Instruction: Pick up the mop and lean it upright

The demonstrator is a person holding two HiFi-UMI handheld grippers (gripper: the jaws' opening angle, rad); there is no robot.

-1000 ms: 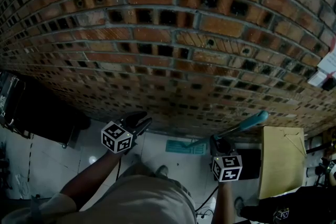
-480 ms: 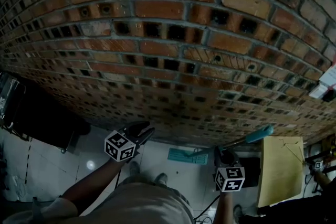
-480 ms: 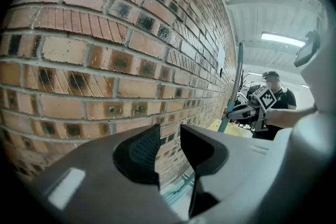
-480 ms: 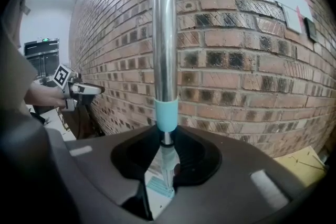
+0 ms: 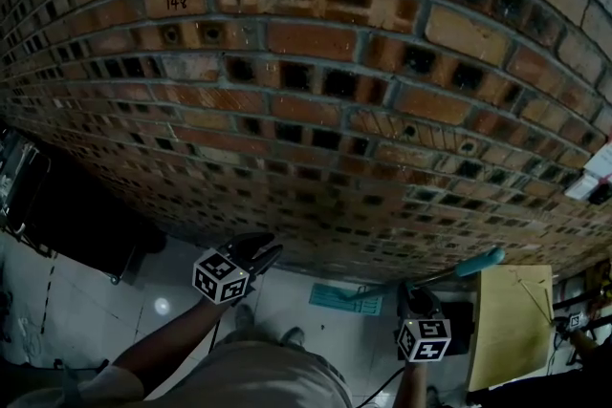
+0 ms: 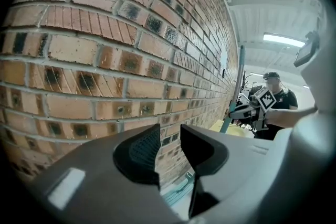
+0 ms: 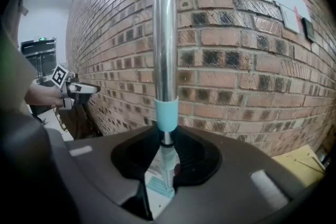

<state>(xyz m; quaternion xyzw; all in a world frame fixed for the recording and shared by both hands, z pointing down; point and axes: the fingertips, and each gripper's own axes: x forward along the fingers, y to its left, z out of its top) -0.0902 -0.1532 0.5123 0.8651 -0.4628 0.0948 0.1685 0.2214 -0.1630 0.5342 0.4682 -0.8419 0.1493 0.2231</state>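
The mop has a metal pole [image 7: 166, 34] with a teal collar [image 7: 166, 115] and a flat teal head [image 5: 346, 298] down on the floor by the wall. My right gripper [image 7: 167, 157] is shut on the pole just below the collar, and the pole stands upright close to the brick wall. In the head view the pole slants from the head up to its teal grip [image 5: 478, 261], with the right gripper [image 5: 411, 301] on it. My left gripper [image 5: 253, 255] hovers to the left near the wall. Its jaws [image 6: 169, 147] stand slightly apart with nothing between them.
The brick wall [image 5: 306, 91] fills the view ahead. A tan cardboard box [image 5: 512, 320] stands at the right, and a dark cabinet [image 5: 67, 215] at the left. White papers [image 5: 593, 177] hang on the wall. A person in dark clothes [image 6: 273, 97] is beyond the right gripper.
The head view has tipped upward along the wall, so both grippers sit lower in the picture. The right gripper keeps its hold on the mop pole.
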